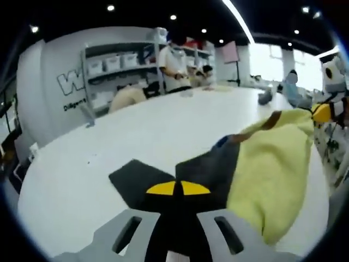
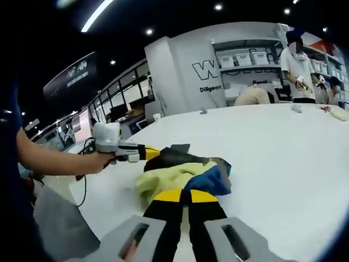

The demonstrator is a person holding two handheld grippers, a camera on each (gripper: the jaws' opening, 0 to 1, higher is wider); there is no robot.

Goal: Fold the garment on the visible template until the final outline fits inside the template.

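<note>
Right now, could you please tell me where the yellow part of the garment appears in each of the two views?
Left gripper view: the yellow part of the garment fills the lower right, draped beside dark fabric.
Right gripper view: it lies bunched at lower centre-left, between dark and blue fabric, just above the jaws.
Shared landmark: the white shelving with bins against the back wall.

A wide white worktop point(image 1: 136, 136) stretches away toward a grey wall point(image 2: 180, 71) bearing large white letters point(image 2: 204, 69). Against that wall stand shelves point(image 1: 117, 65) stacked with pale storage bins point(image 2: 248, 59). A person in a white shirt point(image 1: 173, 63) stands at the far edge of the worktop, near a beige bundle point(image 1: 126, 97) lying there. Small round ceiling lights point(image 1: 110, 8) and a long light strip point(image 2: 98, 15) glow overhead. Dark-framed windows point(image 2: 122, 101) run along the side of the room.
</note>
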